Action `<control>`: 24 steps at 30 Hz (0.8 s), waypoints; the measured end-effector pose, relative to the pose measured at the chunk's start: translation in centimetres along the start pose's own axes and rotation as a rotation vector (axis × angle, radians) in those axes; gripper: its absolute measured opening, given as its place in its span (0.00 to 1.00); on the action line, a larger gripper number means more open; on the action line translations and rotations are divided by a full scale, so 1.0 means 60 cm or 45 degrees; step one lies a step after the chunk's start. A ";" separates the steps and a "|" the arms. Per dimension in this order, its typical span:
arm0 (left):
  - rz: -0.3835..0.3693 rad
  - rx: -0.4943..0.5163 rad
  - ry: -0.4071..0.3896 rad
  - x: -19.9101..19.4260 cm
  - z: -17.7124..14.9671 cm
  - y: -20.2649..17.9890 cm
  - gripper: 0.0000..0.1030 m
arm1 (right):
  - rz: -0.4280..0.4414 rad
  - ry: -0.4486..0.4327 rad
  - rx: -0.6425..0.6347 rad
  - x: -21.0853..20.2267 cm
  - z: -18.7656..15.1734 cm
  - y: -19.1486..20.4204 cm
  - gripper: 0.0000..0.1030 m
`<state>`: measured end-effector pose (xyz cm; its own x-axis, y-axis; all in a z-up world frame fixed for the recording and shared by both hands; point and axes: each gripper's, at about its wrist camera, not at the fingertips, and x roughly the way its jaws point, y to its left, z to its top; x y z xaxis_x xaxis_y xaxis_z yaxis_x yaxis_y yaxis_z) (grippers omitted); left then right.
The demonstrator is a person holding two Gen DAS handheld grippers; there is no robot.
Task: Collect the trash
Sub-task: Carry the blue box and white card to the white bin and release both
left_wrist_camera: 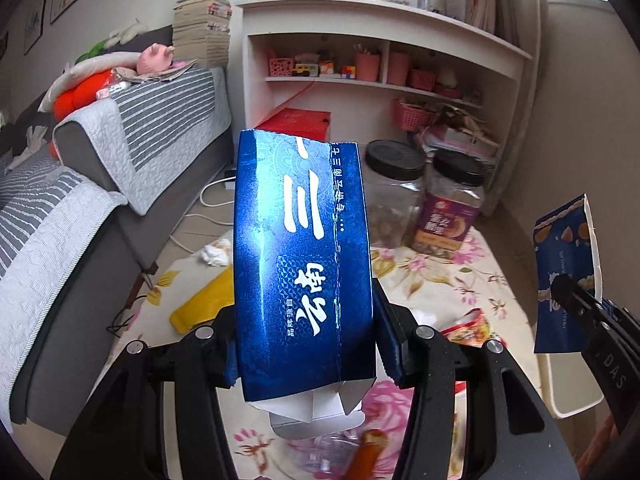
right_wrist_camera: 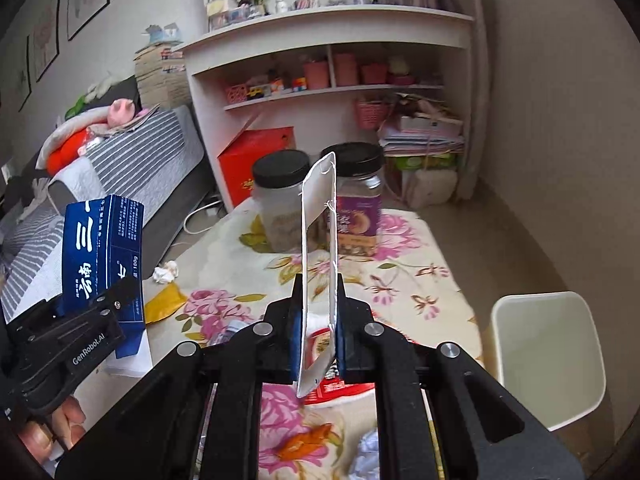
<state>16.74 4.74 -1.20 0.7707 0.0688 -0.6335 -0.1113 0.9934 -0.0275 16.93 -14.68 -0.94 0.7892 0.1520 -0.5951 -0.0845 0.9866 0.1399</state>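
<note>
My left gripper (left_wrist_camera: 306,344) is shut on a tall blue carton with white Chinese lettering (left_wrist_camera: 304,256) and holds it upright above the flowered table; the carton also shows at the left of the right wrist view (right_wrist_camera: 102,256). My right gripper (right_wrist_camera: 318,320) is shut on a flattened snack box seen edge-on, white inside (right_wrist_camera: 318,248); its blue printed face shows at the right of the left wrist view (left_wrist_camera: 566,276). A cream waste bin (right_wrist_camera: 548,356) stands on the floor right of the table.
On the flowered tablecloth (right_wrist_camera: 400,276) lie a crumpled tissue (right_wrist_camera: 166,272), a yellow wrapper (right_wrist_camera: 164,304), a red snack packet (right_wrist_camera: 332,390) and other scraps. Two black-lidded jars (right_wrist_camera: 280,200) (right_wrist_camera: 358,200) stand at the far edge. A sofa is at left, shelves behind.
</note>
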 end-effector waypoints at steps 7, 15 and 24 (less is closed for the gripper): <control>-0.057 0.007 -0.008 -0.006 0.003 -0.054 0.50 | -0.047 -0.029 0.023 -0.022 0.005 -0.044 0.11; -0.113 0.047 -0.015 -0.012 0.002 -0.113 0.50 | -0.104 -0.043 0.072 -0.041 0.005 -0.102 0.11; -0.167 0.092 -0.010 -0.020 -0.006 -0.176 0.50 | -0.203 -0.045 0.158 -0.057 0.002 -0.192 0.12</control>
<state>16.75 -5.85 -0.43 0.7808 -0.0617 -0.6217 0.0359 0.9979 -0.0539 15.28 -26.55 -0.46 0.8078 -0.0101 -0.5894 0.1172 0.9826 0.1438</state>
